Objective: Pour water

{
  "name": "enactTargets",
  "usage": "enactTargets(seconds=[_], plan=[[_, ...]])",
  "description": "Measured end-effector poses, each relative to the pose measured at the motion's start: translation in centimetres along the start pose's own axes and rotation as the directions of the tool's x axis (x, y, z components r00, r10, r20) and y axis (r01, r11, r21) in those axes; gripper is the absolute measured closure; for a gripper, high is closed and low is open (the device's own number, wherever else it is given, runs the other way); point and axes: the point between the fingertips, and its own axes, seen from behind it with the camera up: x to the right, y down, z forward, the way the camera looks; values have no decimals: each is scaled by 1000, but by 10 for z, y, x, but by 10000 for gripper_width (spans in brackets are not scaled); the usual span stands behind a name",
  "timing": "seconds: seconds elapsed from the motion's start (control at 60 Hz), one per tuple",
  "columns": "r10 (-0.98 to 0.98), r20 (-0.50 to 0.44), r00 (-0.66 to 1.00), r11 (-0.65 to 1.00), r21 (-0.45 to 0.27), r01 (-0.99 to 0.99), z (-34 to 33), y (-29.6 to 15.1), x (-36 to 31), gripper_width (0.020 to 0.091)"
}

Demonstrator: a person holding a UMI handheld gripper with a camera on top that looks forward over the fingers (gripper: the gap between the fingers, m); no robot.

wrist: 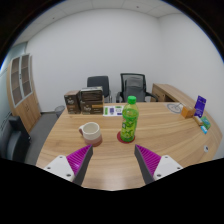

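Observation:
A green bottle (129, 118) with a white cap stands upright on a small red coaster on the wooden table (115, 160), beyond my fingers and a little right of their middle. Left of the bottle sits a pale mug (90, 130) with its handle toward the left. My gripper (113, 158) is open, its purple pads spread wide over bare tabletop with nothing between them. Both bottle and mug are well ahead of the fingertips.
Two brown boxes (84, 100) stand at the table's far side, with two black office chairs (118, 87) behind them. A wooden tray and a purple-and-white item (201, 105) lie at the far right. A cabinet (21, 85) stands by the left wall.

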Motion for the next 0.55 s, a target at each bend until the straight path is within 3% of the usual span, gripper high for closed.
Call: enactTargets(seconds=[0.55], plan=[[24,-78,997,996,85,-17,-57,-38,-17,240]])
